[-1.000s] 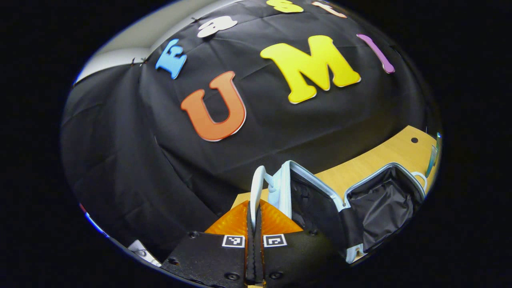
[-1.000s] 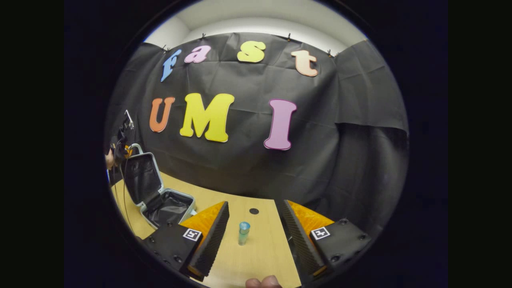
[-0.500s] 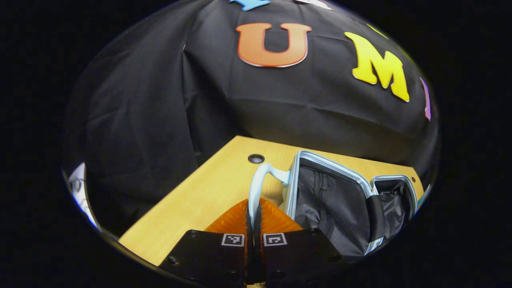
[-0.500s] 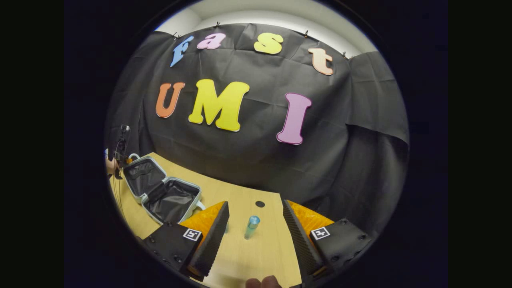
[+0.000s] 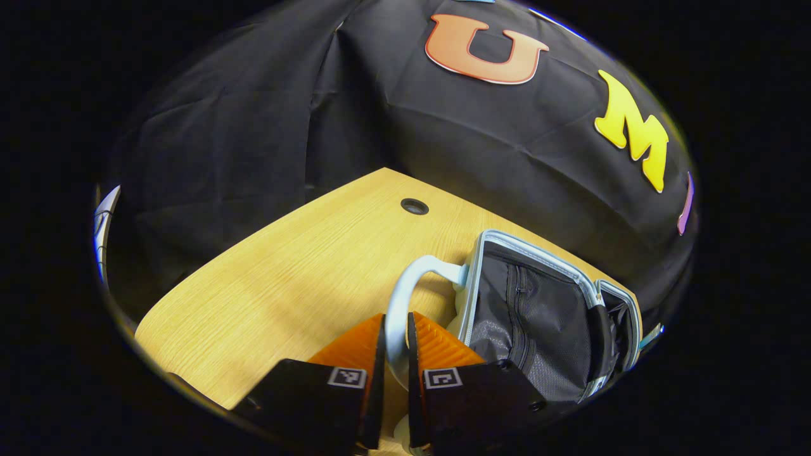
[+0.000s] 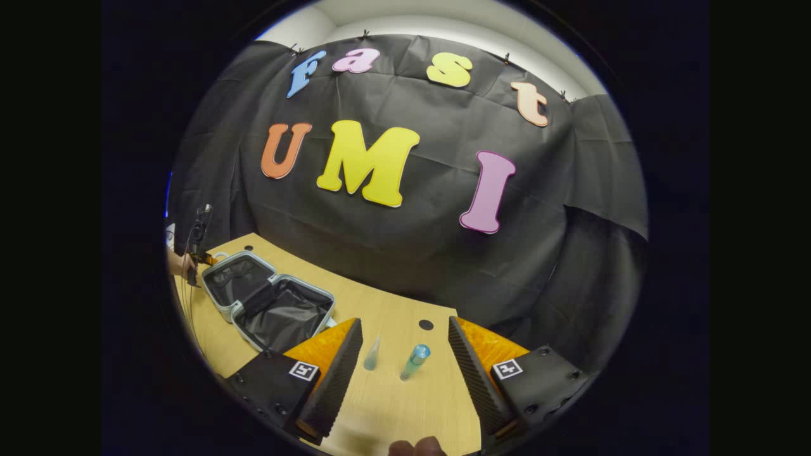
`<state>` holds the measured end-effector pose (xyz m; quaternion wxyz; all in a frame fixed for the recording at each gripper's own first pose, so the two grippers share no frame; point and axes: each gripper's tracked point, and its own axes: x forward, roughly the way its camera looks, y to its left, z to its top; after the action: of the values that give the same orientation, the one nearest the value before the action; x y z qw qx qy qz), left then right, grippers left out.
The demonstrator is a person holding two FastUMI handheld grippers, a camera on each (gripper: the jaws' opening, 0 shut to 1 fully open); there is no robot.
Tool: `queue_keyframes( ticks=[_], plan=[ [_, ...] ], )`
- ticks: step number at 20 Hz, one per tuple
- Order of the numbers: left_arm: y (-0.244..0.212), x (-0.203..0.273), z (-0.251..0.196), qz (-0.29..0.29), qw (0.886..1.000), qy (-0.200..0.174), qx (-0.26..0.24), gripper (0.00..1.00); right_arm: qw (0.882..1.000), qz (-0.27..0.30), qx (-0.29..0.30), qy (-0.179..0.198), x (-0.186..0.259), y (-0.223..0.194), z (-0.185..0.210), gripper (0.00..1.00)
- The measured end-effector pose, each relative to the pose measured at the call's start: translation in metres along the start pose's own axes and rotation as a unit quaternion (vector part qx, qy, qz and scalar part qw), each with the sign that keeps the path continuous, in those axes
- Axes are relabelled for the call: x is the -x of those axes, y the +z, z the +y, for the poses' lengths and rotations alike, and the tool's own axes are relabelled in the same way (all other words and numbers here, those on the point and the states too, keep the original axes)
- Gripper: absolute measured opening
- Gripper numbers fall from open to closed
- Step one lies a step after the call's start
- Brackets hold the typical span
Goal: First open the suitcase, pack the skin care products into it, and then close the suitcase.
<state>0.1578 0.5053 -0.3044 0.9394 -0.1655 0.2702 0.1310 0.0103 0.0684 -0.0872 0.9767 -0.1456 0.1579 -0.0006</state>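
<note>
Light wooden table point(image 5: 266, 285) spreads across the left gripper view, with a round cable hole point(image 5: 414, 206) near its far edge by the black cloth wall point(image 5: 253, 126). The left gripper point(image 5: 393, 354) has its two fingers drawn close around the pale, curved plastic handle point(image 5: 405, 297) of the small light-blue hard-shell suitcase point(image 5: 538, 310); the handle sits in the narrow gap between them, but whether both fingers press on it I cannot tell. The suitcase lies open on the table, its black fabric lining with a zipper facing up, the second half just beyond it toward the table's right edge.

Pale wood again in the right gripper view: the right gripper point(image 6: 405, 354) hangs over the table point(image 6: 393, 405) with its fingers spread wide, holding nothing. Between them, on the table, stand a small clear, cone-topped bottle point(image 6: 372, 354) and, just beside it to the right, a slim teal tube-like bottle with a round cap point(image 6: 414, 361), tilted in this view. The open suitcase point(image 6: 269, 304) lies flat near the table's left edge, well apart from the bottles, both black-lined halves facing up. At its far-left end the left gripper point(image 6: 206, 258) and a hand point(image 6: 180, 263) holding it meet the suitcase handle. A fingertip point(image 6: 415, 447) shows at the bottom edge.
</note>
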Motion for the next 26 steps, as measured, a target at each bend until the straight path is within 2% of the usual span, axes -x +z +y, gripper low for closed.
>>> queue_keyframes(
  ticks=[1, 3, 4, 6, 7, 8, 9, 10, 12, 14, 18, 22, 24, 26],
  plan=[
    [0.001, 0.003, 0.003, 0.000, 1.000, 0.003, -0.005, 0.24, 1.000, 0.001, -0.002, 0.001, 0.000, -0.001, 0.000, 0.81],
    [0.009, 0.018, 0.002, -0.011, 1.000, -0.002, 0.000, 0.60, 1.000, 0.001, -0.008, 0.002, 0.000, -0.005, -0.002, 0.81],
    [0.017, 0.028, -0.002, -0.025, 1.000, -0.001, -0.004, 0.57, 1.000, 0.001, -0.013, 0.004, 0.000, -0.007, -0.002, 0.81],
    [0.039, 0.054, -0.016, -0.068, 0.997, 0.007, -0.040, 0.70, 1.000, 0.002, -0.029, 0.009, -0.002, -0.010, -0.004, 0.81],
    [0.055, 0.070, -0.028, -0.098, 0.993, 0.011, -0.059, 0.73, 0.999, -0.001, -0.038, 0.012, -0.004, -0.009, -0.006, 0.81],
    [0.072, 0.090, -0.044, -0.130, 0.989, 0.010, -0.074, 0.83, 0.999, -0.003, -0.045, 0.015, -0.005, -0.010, -0.006, 0.81],
    [0.085, 0.111, -0.063, -0.161, 0.983, 0.007, -0.088, 1.00, 0.998, -0.006, -0.052, 0.018, -0.006, -0.010, -0.008, 0.81],
    [0.096, 0.132, -0.086, -0.183, 0.978, 0.003, -0.100, 0.95, 0.998, -0.009, -0.061, 0.023, -0.007, -0.012, -0.011, 0.81],
    [0.103, 0.177, -0.135, -0.218, 0.969, -0.010, -0.115, 0.98, 0.997, -0.012, -0.075, 0.029, -0.009, -0.014, -0.019, 0.81],
    [0.096, 0.215, -0.193, -0.243, 0.963, -0.041, -0.109, 0.98, 0.995, -0.017, -0.088, 0.033, -0.010, -0.019, -0.032, 0.81],
    [0.046, 0.274, -0.299, -0.253, 0.955, -0.077, -0.137, 0.98, 0.994, -0.020, -0.107, 0.023, -0.010, -0.037, -0.073, 0.81],
    [-0.001, 0.307, -0.389, -0.257, 0.948, -0.107, -0.155, 0.98, 0.994, -0.020, -0.112, 0.006, -0.008, -0.058, -0.116, 0.81],
    [-0.026, 0.312, -0.426, -0.250, 0.943, -0.132, -0.175, 0.98, 0.993, -0.015, -0.113, 0.001, -0.008, -0.069, -0.132, 0.81],
    [-0.065, 0.302, -0.460, -0.214, 0.943, -0.169, -0.189, 0.98, 0.993, -0.004, -0.114, -0.001, -0.006, -0.081, -0.144, 0.81]
  ],
)
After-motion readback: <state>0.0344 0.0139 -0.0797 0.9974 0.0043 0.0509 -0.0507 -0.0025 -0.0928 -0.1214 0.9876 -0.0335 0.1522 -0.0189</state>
